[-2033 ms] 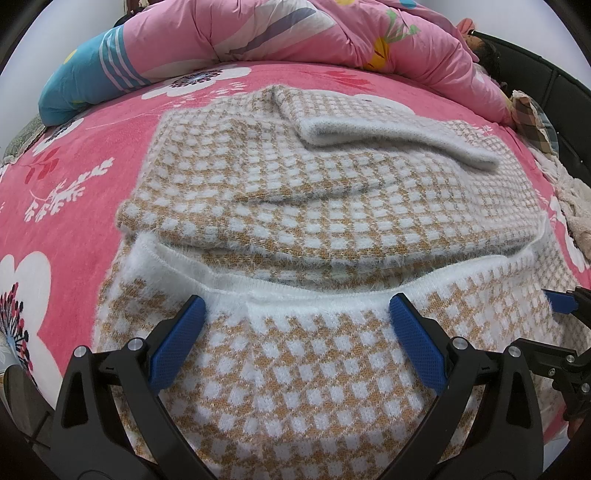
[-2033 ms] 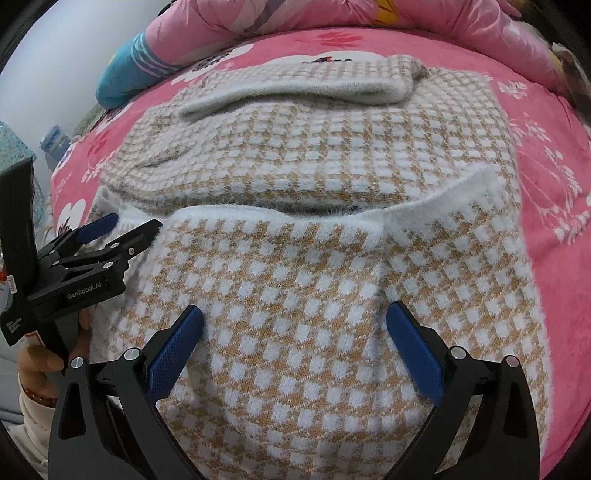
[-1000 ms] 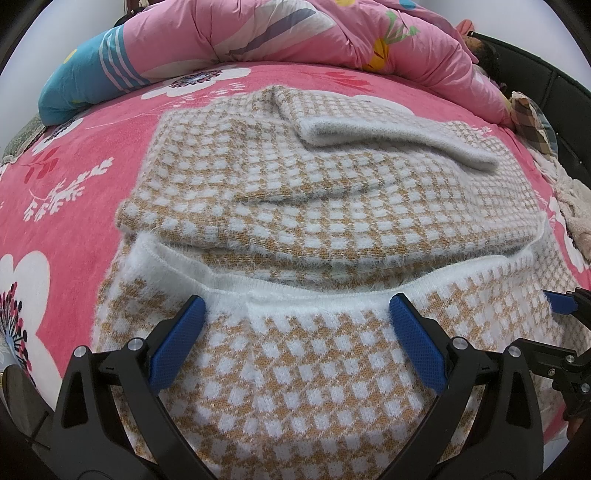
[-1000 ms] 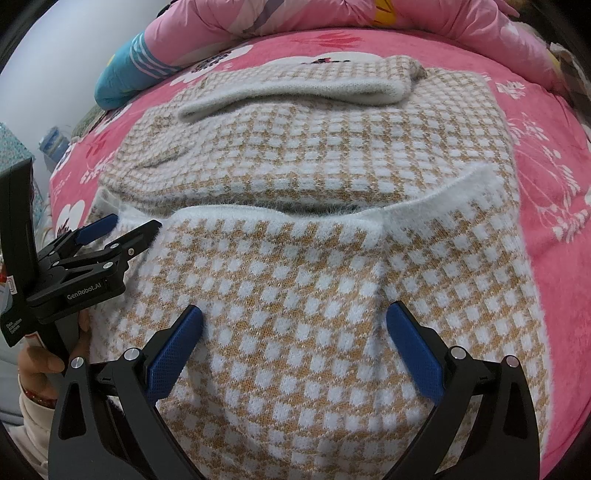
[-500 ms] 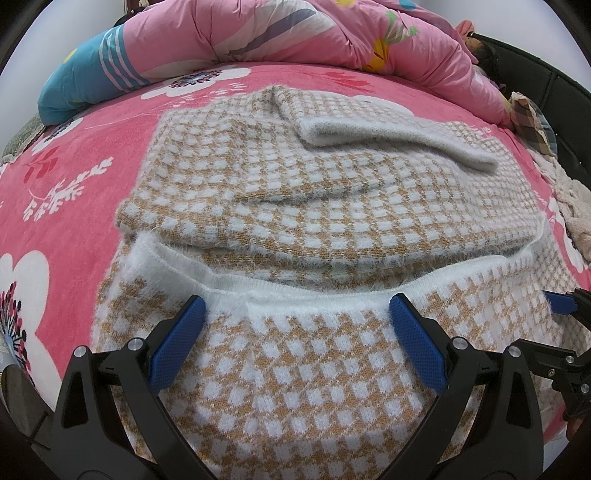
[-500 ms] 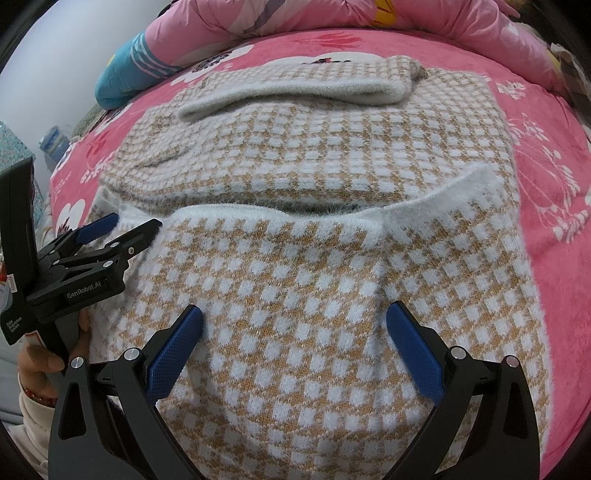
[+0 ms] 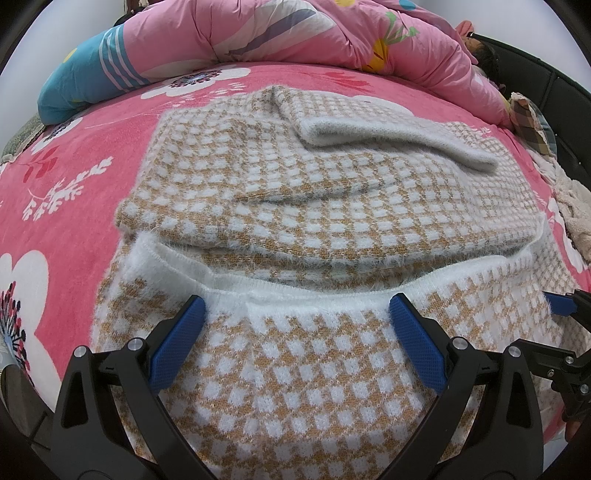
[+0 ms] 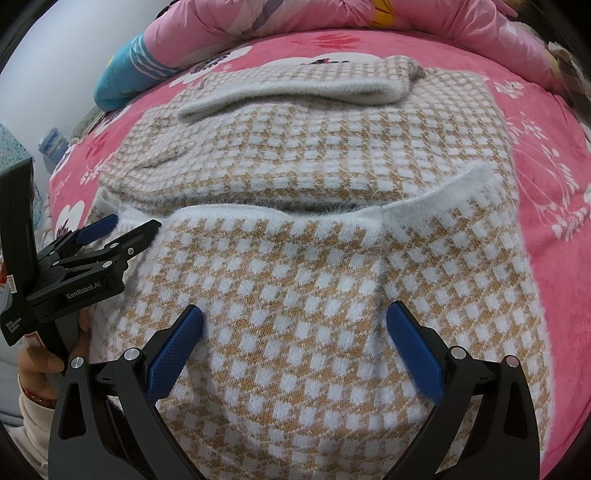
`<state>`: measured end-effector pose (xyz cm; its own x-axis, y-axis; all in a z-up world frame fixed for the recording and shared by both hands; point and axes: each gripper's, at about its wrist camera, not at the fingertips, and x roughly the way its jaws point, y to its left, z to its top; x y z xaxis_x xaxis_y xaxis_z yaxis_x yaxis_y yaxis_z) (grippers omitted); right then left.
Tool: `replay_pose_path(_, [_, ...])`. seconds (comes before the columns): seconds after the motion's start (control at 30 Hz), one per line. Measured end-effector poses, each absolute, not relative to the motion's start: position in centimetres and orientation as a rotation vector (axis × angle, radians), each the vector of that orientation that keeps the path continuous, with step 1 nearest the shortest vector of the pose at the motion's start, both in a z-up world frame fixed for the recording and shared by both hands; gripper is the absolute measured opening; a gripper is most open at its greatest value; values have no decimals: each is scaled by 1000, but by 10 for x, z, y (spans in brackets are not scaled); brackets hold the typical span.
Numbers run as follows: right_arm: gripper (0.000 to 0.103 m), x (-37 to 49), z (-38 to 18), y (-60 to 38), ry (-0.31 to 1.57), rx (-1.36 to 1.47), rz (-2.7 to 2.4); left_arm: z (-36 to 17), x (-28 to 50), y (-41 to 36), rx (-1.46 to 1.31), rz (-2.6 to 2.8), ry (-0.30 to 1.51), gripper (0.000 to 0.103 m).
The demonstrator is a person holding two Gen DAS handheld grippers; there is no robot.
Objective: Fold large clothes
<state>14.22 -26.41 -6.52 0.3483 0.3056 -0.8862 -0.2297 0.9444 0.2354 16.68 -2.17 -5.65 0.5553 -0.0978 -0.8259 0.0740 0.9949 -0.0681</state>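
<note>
A tan-and-white checked sweater [image 7: 325, 206] lies partly folded on a pink floral bedspread [image 7: 66, 177], its white-edged near flap [image 8: 295, 295] turned up over the lower body and a sleeve with a pale cuff [image 7: 399, 138] laid across the top; the left gripper [image 7: 295, 343] hovers over the near flap with jaws spread wide, grasping nothing; the right gripper [image 8: 293, 339] is likewise released above the same flap; a pink quilt [image 7: 295, 33] is heaped at the far edge of the bed
</note>
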Motion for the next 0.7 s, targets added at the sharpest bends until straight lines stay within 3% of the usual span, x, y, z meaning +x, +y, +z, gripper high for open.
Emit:
replay_pose_path(0.37, [97,140,-63,-263,1162,80,357,-56,166,-21,-27,-103,977,97])
replay_pose_path(0.6, [97,138,-47,-280,1137,225,428,-56,166,-21,-26,-102,975,96])
replay_pose_path(0.7, [97,126,-35,-273,1076,129,446,-56,166,-21,-26,-103,975,96])
